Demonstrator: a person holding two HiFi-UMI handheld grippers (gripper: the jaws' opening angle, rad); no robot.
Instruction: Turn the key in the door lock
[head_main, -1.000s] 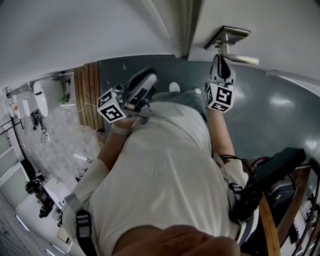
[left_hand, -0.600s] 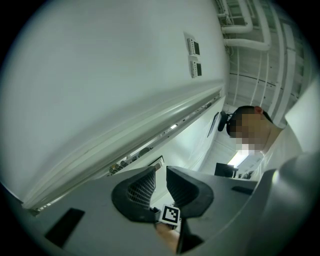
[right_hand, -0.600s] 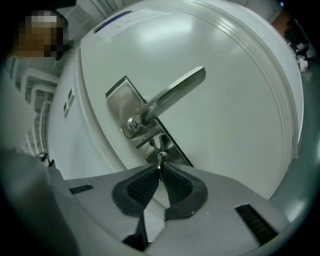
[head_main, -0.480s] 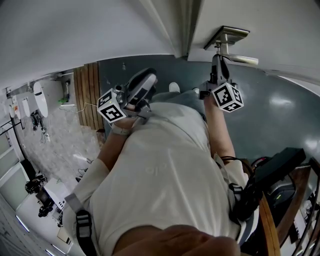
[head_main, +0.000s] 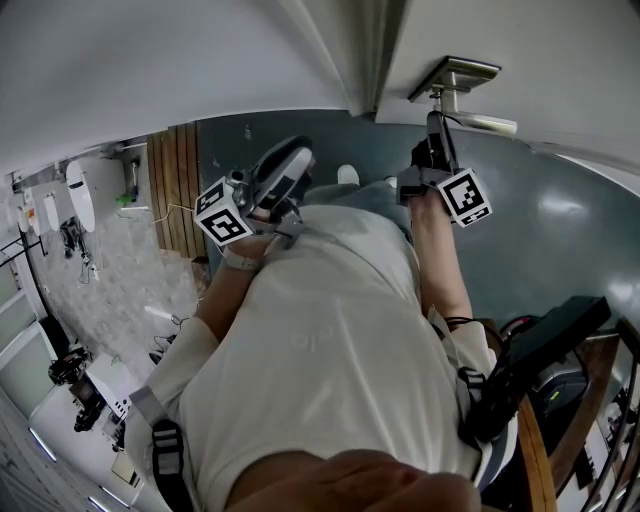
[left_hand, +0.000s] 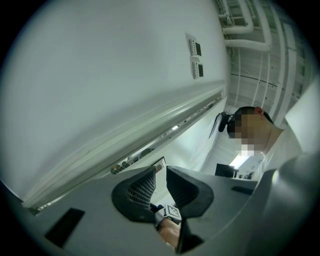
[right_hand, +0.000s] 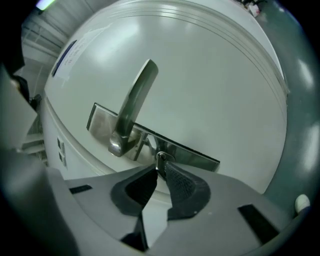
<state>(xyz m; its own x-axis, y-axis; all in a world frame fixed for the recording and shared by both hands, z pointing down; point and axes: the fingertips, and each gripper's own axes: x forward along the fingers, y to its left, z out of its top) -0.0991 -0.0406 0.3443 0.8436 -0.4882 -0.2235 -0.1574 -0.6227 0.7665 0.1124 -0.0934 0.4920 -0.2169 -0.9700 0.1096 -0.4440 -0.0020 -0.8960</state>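
My right claw (right_hand: 160, 171) is pinching the key (right_hand: 161, 158) only at the pad tips, where it is sitting in the lock plate (right_hand: 192, 155) near the handle (right_hand: 135, 102). If my wrist is rolling off-axis, the key is maybe slipping free or bending. My left claw (left_hand: 161, 171) is waiting open, empty.

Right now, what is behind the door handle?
A metal plate on the white door. The right tool pinches the key there; the key's blade is sunk in, hidden.
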